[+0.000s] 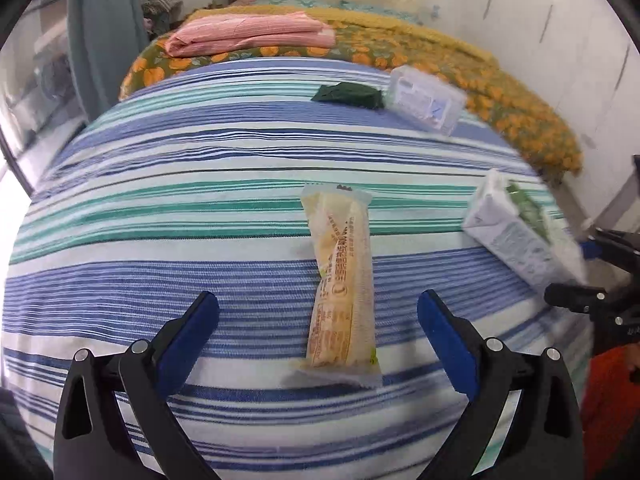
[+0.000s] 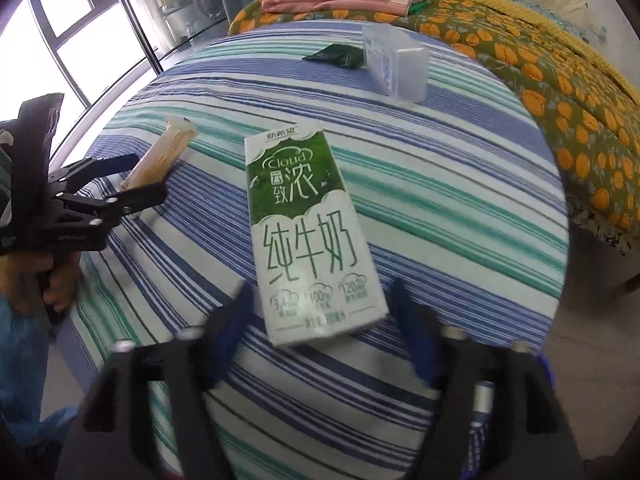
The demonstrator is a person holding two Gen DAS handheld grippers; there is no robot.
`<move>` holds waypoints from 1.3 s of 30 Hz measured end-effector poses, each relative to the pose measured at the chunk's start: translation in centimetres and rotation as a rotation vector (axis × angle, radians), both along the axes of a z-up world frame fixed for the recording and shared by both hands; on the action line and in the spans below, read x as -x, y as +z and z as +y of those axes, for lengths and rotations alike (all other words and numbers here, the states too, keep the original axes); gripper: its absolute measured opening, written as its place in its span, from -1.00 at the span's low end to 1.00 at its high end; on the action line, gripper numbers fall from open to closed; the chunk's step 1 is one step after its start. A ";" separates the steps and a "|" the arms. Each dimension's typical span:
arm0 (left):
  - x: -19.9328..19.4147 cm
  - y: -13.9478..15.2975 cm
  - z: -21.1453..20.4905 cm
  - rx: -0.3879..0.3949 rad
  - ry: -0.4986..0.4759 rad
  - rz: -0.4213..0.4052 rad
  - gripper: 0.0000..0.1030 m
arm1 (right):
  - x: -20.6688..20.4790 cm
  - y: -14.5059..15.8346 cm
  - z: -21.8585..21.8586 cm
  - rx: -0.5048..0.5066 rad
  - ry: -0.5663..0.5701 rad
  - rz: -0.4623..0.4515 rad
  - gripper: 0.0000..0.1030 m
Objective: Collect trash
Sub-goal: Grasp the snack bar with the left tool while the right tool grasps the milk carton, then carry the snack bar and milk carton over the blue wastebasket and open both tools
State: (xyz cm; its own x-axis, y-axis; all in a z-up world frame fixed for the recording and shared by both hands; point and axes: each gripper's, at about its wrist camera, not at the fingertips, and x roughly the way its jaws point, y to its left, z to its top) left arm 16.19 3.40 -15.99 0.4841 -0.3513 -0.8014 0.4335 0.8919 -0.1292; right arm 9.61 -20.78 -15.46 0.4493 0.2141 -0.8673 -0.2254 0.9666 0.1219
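Our left gripper [image 1: 318, 312] hangs over the striped cloth [image 1: 200, 168] with its blue-padded fingers [image 1: 188, 336] spread wide. The yellow snack wrapper [image 1: 342, 280] lies flat on the cloth in the gap between them, nearer the right finger, and neither pad touches it.

Our right gripper [image 2: 322, 308] also stands wide open. The green and white milk carton [image 2: 312, 232] lies on its back on the cloth, label up, its bottom end reaching in between the two fingers. We see a gap on each side of the carton, so the pads [image 2: 412, 332] do not press on it. The fingers are blurred here, and we cannot tell whether the carton's lower corner brushes the left one.

Farther up the cloth, well apart from both grippers, a clear plastic box [image 1: 426, 98] lies just beside a crumpled dark green wrapper [image 1: 348, 94]. Behind the striped cloth is an orange-flowered blanket [image 1: 500, 100] with folded pink fabric [image 1: 248, 34] on it.

In the right wrist view, the left gripper [image 2: 140, 178] shows at the left edge, with the yellow wrapper [image 2: 160, 158] between its open fingers.
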 end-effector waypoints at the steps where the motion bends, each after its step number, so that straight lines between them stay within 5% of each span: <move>1: 0.1 0.1 0.3 0.006 -0.004 0.008 0.89 | 0.0 0.4 -0.2 0.008 -0.003 -0.015 0.54; 6: 0.4 1.4 0.7 0.024 -0.009 0.010 0.89 | -1.9 1.6 0.3 0.032 0.034 -0.012 0.55; 12: 0.4 2.0 -2.3 -0.098 -0.050 -0.029 0.69 | -4.4 0.9 2.0 0.070 0.085 0.047 0.53; 15: 0.6 1.7 -2.9 -0.147 -0.055 -0.045 0.54 | -4.6 1.0 2.8 0.107 0.099 0.050 0.24; 16: 0.6 1.6 -2.9 -0.159 -0.055 -0.050 0.43 | -4.6 1.1 2.8 0.115 0.095 0.050 0.00; 18: 0.7 1.4 -3.0 -0.186 -0.055 -0.059 0.17 | -4.2 1.6 2.4 0.111 0.072 0.032 -0.03; 20: 0.7 1.3 -2.9 -0.193 -0.057 -0.054 -0.40 | -3.9 2.1 1.9 0.091 0.055 0.013 -0.03; 22: 0.7 1.3 -2.7 -0.174 -0.057 -0.044 -0.62 | -3.1 2.8 0.9 0.053 0.036 -0.005 -0.03; 31: 3.9 3.8 -5.9 -0.032 -0.119 -0.028 -0.65 | 2.5 5.0 -8.2 -0.146 -0.124 -0.065 -0.03; 39: 11.1 5.4 -18.3 0.091 -0.378 0.020 -0.65 | 8.3 2.3 -19.8 -0.103 -0.371 -0.035 -0.03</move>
State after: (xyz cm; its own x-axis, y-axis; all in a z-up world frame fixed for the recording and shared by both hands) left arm 5.12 -14.89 -10.56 0.2918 -0.5717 -0.7668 0.7257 0.6546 -0.2119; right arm 1.36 -40.54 -13.17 0.5415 0.1164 -0.8326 0.1318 0.9664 0.2208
